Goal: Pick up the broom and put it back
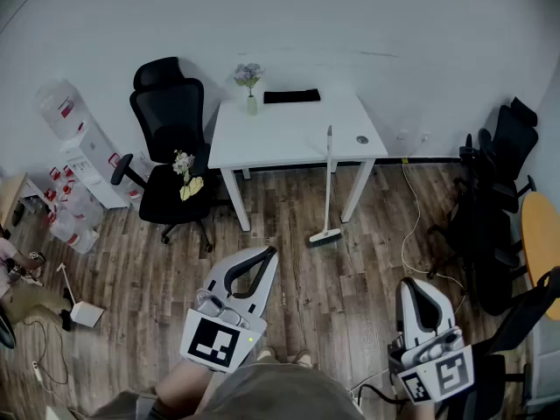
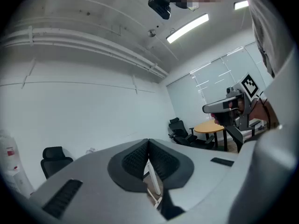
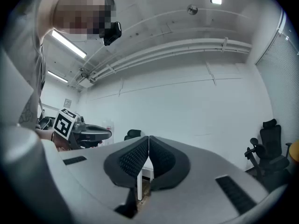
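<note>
The broom [image 1: 328, 182] stands on the wood floor with its long pale handle leaning on the front edge of the white table [image 1: 289, 134]; its brush head [image 1: 325, 238] rests on the floor. Both grippers are held low and near me, well short of the broom. My left gripper [image 1: 271, 252] points toward the table, jaws together and empty. My right gripper [image 1: 411, 283] is further right, also shut and empty. In the left gripper view the left gripper [image 2: 148, 141] has its pads touching. The right gripper view shows the right gripper [image 3: 149, 137] likewise closed.
A black office chair [image 1: 171, 147] with a yellow item on its seat stands left of the table. On the table are a vase with flowers [image 1: 251, 81] and a flat black object [image 1: 291, 96]. Black chairs [image 1: 490, 217], a round wooden table [image 1: 542, 234] and a floor cable [image 1: 409, 226] are at right; a water dispenser [image 1: 74, 138] at left.
</note>
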Demonstrator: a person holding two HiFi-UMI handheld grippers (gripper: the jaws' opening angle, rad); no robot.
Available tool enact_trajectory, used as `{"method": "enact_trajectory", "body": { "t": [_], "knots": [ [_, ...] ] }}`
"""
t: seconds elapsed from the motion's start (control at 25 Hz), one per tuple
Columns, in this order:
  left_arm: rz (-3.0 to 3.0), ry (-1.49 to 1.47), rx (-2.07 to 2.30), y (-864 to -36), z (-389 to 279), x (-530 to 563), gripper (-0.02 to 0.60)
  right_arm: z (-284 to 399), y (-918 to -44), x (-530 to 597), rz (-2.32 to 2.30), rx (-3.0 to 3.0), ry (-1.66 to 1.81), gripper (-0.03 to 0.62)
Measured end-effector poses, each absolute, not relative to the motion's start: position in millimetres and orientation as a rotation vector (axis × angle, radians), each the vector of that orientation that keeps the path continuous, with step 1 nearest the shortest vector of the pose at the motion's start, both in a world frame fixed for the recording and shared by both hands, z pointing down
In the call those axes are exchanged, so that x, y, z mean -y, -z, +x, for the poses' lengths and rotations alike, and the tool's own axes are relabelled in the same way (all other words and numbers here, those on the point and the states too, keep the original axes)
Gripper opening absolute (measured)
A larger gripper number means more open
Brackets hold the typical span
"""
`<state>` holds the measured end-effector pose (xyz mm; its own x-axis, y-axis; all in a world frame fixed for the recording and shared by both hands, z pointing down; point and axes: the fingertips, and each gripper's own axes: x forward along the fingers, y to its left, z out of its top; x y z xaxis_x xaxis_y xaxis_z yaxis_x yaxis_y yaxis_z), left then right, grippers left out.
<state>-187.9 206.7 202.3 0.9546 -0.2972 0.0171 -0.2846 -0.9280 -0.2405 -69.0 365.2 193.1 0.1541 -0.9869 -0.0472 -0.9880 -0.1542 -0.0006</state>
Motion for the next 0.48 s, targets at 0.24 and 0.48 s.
{"method": "enact_trajectory", "body": {
  "t": [0.24, 0.48],
  "knots": [
    [-2.864, 0.096, -0.448, -204.1, -181.3, -221.9, 0.017, -58.4, -192.6, -380.1, -2.293, -2.01, -0.055, 0.031],
    [-2.848, 0.105, -0.472, -203.5, -174.4, -233.7, 0.016, -53.8, -193.4, -394.3, -2.244, -2.033, -0.065, 0.031]
  ]
}}
